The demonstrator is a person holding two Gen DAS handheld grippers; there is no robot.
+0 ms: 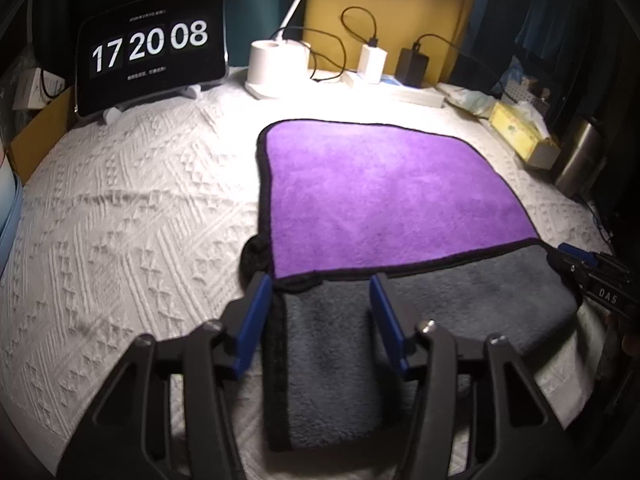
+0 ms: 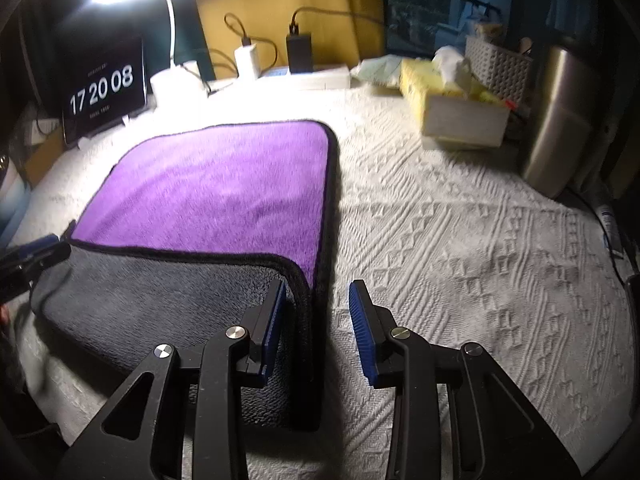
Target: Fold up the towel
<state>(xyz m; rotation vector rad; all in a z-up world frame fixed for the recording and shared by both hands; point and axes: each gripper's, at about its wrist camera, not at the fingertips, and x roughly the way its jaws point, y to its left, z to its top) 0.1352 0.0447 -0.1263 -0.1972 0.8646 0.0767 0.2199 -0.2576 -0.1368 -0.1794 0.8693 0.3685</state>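
My left gripper (image 1: 318,316) and right gripper (image 2: 318,312) both gape, straddling the towel (image 1: 384,192) folded grey hem's corners

The towel (image 1: 384,188) has a purple face, a grey reverse on its near folded part, and black edging. Beneath the towel, the white cloth (image 1: 132,220) carries a raised geometric diamond pattern. Both the left gripper (image 1: 318,312) and the right gripper (image 2: 318,312) are black with blue pads (image 2: 362,332). Right of the towel stands a yellow tissue box (image 2: 448,96).
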